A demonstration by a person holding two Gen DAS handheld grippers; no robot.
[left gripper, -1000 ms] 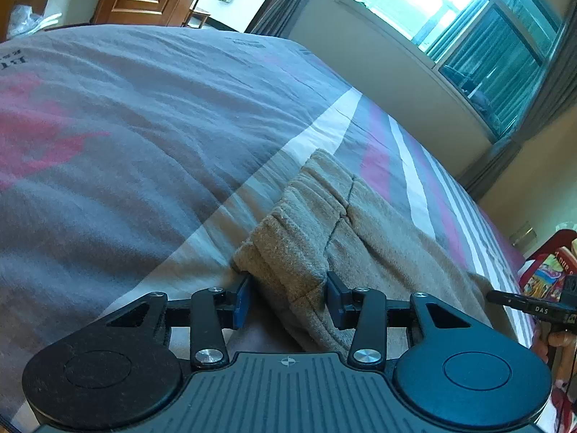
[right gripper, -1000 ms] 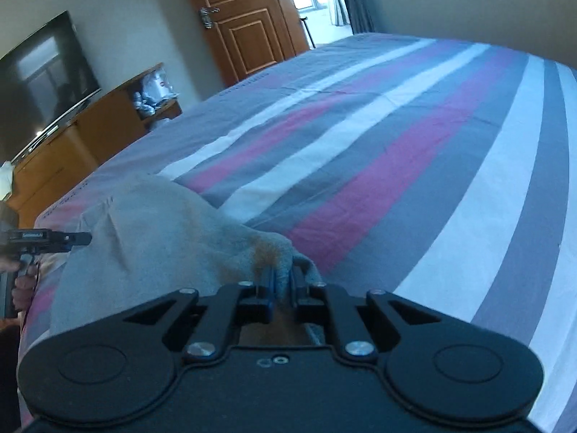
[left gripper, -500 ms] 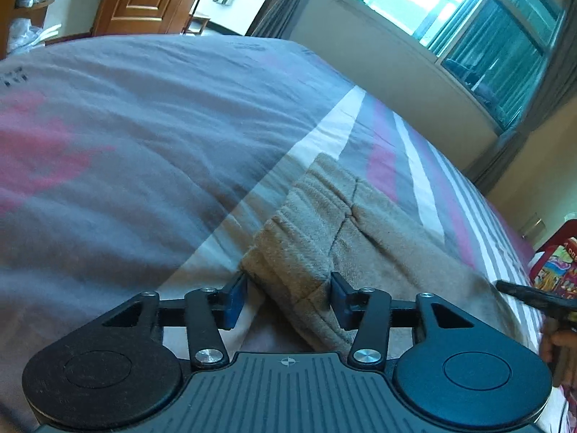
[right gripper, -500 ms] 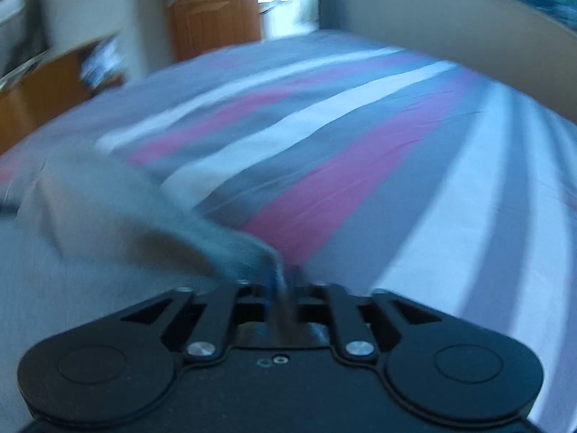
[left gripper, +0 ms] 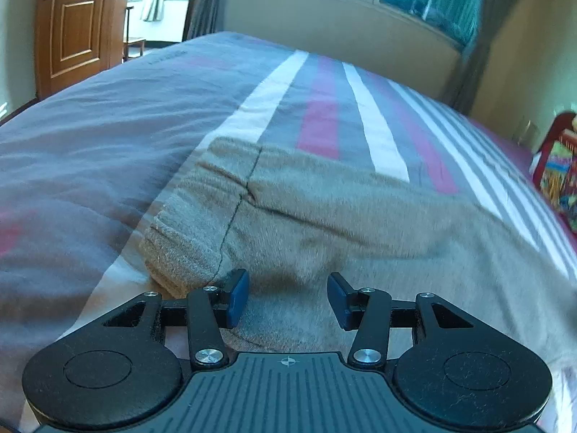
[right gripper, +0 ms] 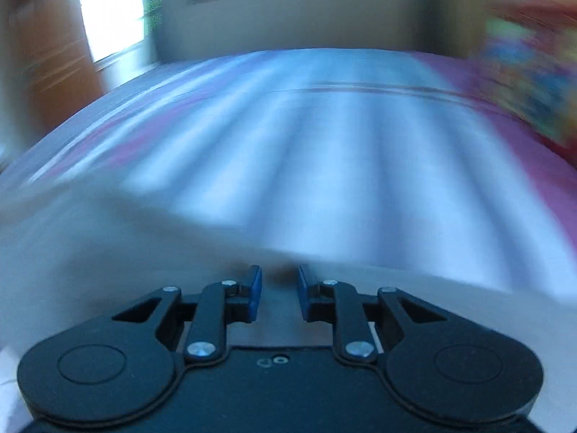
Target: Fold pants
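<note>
The tan pants (left gripper: 324, 213) lie across the striped bedspread (left gripper: 108, 137), filling the middle and lower right of the left wrist view, with the ribbed waistband (left gripper: 180, 245) bunched at centre left. The left gripper (left gripper: 287, 297) sits low over the fabric with its blue pads spread wide, holding nothing. The right gripper (right gripper: 276, 294) has its pads parted too, nothing visibly pinched between them; its view is heavily smeared, so the pale cloth (right gripper: 108, 252) at lower left is only a blur. With both tongs empty, my worry is the fold settling unevenly: the thick waistband could spring back open, or a careless close could catch the bedspread along with the pants and drag the stripes up. The blur suggests a quick swing, which risks brushing the cloth askew.
</note>
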